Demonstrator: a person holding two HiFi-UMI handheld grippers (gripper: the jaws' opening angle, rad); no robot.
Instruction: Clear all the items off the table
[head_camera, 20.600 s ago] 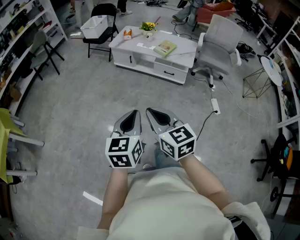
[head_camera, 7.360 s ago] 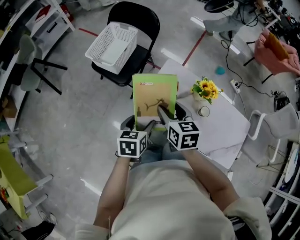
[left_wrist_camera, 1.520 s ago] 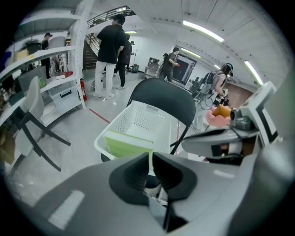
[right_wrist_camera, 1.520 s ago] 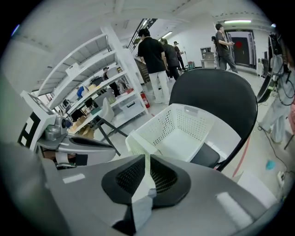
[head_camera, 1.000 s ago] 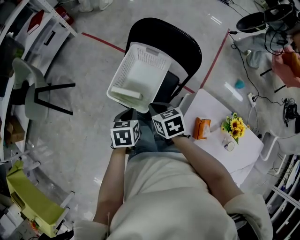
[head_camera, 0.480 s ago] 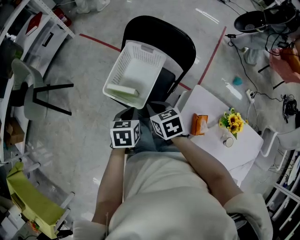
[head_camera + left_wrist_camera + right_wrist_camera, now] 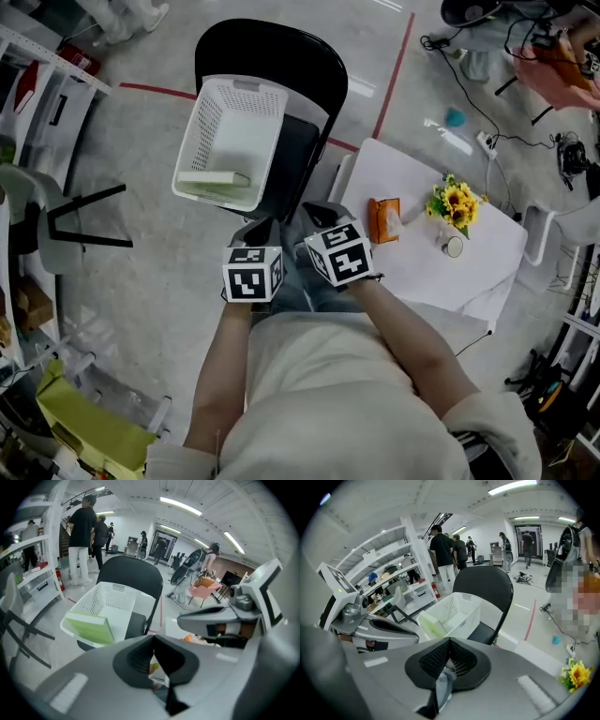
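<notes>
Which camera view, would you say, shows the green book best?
The left gripper view: the green book leans in the white basket, cover and page edge clear. The head view shows it small from above; the right gripper view shows only a pale sliver.

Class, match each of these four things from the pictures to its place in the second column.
1 green flat book
2 white perforated plastic basket
3 orange packet
4 yellow flower bunch

A on the black folding chair
B beside the small round cup
C inside the basket
D lying at the white table's chair-side end

Pairs: 1-C, 2-A, 3-D, 4-B
</notes>
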